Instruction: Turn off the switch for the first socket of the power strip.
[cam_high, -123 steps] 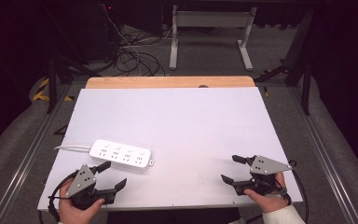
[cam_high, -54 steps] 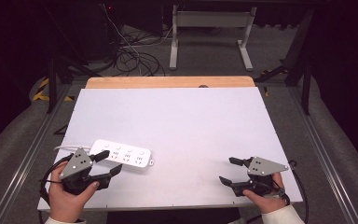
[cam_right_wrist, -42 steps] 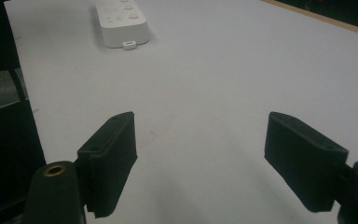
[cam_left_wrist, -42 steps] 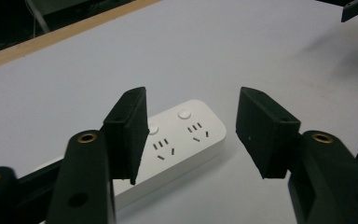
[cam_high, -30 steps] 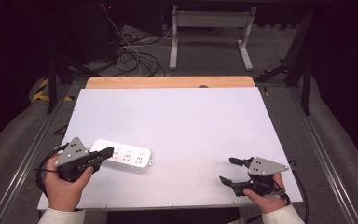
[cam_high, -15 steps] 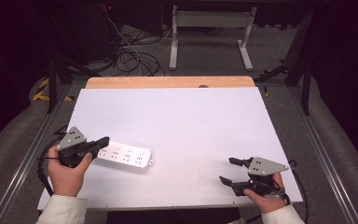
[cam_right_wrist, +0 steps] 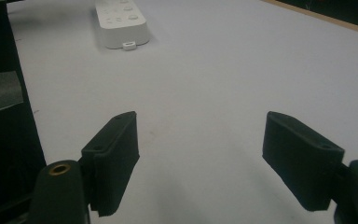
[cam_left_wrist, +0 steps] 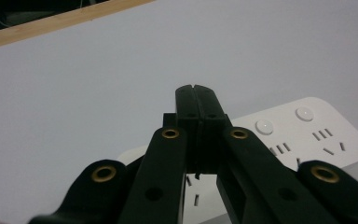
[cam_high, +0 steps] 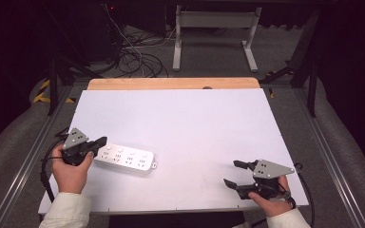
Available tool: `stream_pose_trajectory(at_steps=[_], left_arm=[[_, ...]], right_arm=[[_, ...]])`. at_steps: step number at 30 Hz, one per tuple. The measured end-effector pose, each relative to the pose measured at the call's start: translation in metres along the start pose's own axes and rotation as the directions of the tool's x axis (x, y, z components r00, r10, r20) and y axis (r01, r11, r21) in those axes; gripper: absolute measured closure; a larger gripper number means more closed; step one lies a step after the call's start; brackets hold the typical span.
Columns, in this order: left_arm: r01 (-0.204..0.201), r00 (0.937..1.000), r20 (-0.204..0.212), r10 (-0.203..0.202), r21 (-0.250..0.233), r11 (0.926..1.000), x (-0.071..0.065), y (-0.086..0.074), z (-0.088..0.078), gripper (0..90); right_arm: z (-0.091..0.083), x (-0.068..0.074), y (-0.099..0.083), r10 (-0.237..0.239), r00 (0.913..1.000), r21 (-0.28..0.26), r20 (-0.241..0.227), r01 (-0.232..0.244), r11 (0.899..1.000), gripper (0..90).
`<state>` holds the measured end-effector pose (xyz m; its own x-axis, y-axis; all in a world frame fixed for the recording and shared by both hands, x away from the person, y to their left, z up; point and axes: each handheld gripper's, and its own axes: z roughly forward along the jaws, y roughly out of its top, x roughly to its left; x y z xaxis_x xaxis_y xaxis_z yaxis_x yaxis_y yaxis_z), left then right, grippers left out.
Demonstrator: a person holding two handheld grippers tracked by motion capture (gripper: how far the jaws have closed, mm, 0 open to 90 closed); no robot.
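Observation:
A white power strip point(cam_high: 126, 159) lies flat on the white table point(cam_high: 195, 123), near the front left. My left gripper point(cam_high: 98, 141) is shut with nothing between its jaws, and its tips hang over the strip's left end. In the left gripper view the shut jaws of the left gripper point(cam_left_wrist: 196, 91) point across the power strip point(cam_left_wrist: 307, 135), whose round buttons and socket slots show; whether they touch it I cannot tell. My right gripper point(cam_high: 231, 173) rests open near the front right edge. The right gripper view has the right gripper point(cam_right_wrist: 200, 154) wide open over bare table, the power strip point(cam_right_wrist: 121, 18) far off.
A wooden strip point(cam_high: 171, 83) runs along the table's far edge. Beyond it are a metal stand's legs point(cam_high: 214, 42) and loose cables point(cam_high: 133, 57) on the floor. Black cables trail from both grippers past the table's front corners.
My left gripper has moved away from the person and slightly lower, from in front of the power strip to its left end. The right gripper has stayed still.

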<state>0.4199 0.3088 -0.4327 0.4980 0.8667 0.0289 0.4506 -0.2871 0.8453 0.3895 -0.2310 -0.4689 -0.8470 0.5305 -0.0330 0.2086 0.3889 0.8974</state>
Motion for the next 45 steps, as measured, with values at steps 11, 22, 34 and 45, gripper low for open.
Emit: stream_pose_trajectory(at_steps=[11,22,34,45], left_arm=[[0.017,0.9987,-0.049,-0.015,0.041,0.9990,0.010,-0.009,0.012,90.0],[0.034,0.9987,-0.041,-0.030,0.097,0.9947,0.014,-0.013,0.023,90.0],[0.041,0.9991,0.004,-0.042,0.152,0.9875,0.013,-0.013,0.030,90.0],[0.035,0.9990,0.020,-0.039,0.172,0.9845,0.013,-0.013,0.035,90.0]], right_arm=[[0.001,0.000,-0.001,0.002,1.0000,0.005,-0.002,-0.002,1.000,26.9],[0.001,-0.001,-0.001,0.002,1.0000,0.009,-0.004,-0.002,1.000,27.0],[0.002,-0.001,-0.001,0.003,1.0000,0.014,-0.006,-0.003,1.000,27.0],[0.002,0.000,-0.002,0.003,1.0000,0.016,-0.009,-0.002,1.000,26.9]])
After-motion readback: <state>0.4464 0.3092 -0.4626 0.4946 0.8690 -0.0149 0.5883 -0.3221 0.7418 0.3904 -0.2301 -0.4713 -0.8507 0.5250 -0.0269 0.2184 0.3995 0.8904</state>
